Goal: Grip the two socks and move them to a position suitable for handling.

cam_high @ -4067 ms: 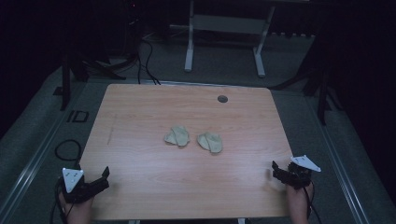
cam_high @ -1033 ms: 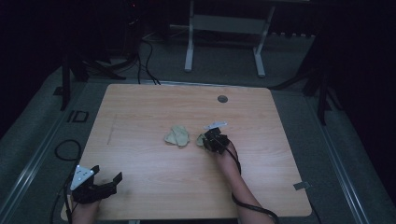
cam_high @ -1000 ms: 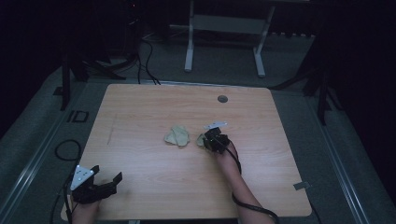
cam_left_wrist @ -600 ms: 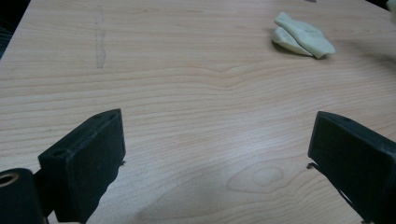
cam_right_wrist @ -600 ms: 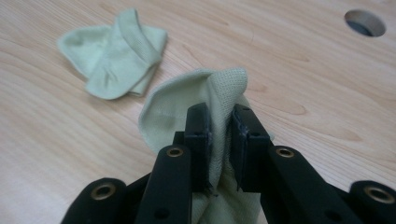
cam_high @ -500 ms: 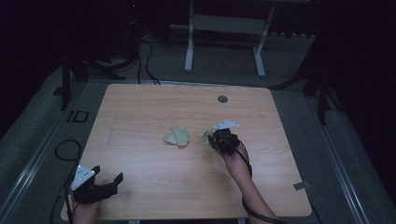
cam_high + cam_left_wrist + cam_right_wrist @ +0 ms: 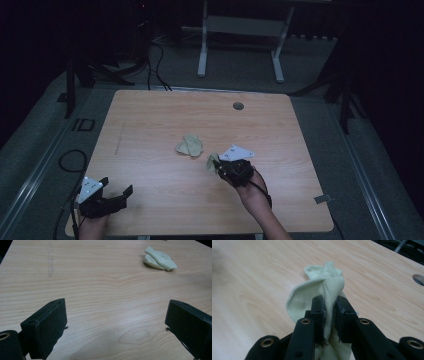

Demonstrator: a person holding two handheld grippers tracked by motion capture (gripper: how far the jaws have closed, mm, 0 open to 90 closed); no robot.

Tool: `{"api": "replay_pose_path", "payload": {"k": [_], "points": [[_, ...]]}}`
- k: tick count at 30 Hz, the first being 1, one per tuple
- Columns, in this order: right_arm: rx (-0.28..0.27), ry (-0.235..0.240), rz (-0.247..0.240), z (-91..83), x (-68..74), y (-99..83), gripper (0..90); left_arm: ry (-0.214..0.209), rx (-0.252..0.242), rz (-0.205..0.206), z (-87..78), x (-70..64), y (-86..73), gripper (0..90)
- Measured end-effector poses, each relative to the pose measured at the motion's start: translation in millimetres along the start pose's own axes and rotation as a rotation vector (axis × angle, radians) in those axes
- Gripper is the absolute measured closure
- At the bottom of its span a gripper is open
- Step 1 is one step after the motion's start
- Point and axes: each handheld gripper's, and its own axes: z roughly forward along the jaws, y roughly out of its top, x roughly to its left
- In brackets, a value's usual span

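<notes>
Here right tool pinches pale cloth; left tool gapes.

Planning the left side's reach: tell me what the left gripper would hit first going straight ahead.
Bare table lies ahead of the open left gripper; the crumpled pale cloth sits far off to the right, likely missed, though depth is uncertain.

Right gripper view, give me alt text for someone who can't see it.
The right gripper has its two black jaws shut on a fold of pale green cloth, bunched above a light wooden table. A round hole in the table sits at the right edge.
</notes>
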Motion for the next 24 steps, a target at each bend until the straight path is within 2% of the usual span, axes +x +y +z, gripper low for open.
{"api": "replay_pose_path", "payload": {"k": [3,8,13,14,18,20,21,24], "points": [[-0.002,0.022,-0.026,-5.3,14.1,-2.4,78.0,-0.002,0.001,0.001,0.4,-0.6,0.1,4.1],[0.015,0.050,-0.038,-6.8,29.9,-13.1,78.1,-0.007,0.003,0.006,0.7,-1.9,0.4,4.1],[0.039,0.066,-0.026,-3.5,37.3,-27.3,78.0,-0.008,0.004,0.008,0.9,-2.5,0.2,4.1],[0.045,0.081,-0.015,-2.7,38.8,-31.4,78.0,-0.008,0.004,0.008,0.9,-2.5,0.2,4.1],[0.091,0.081,-0.017,7.3,44.9,-50.8,78.0,-0.009,0.002,0.014,1.1,-3.9,0.5,4.2],[0.091,0.081,-0.017,7.3,44.9,-50.8,78.0,-0.013,0.003,0.013,1.3,-4.3,0.5,4.2],[0.098,0.080,-0.017,9.1,45.5,-53.4,78.0,-0.017,0.011,0.026,2.0,-6.5,0.2,4.2],[0.138,0.107,-0.007,20.6,50.6,-68.1,77.9,-0.023,0.010,0.030,2.8,-8.3,0.5,4.1]]}}
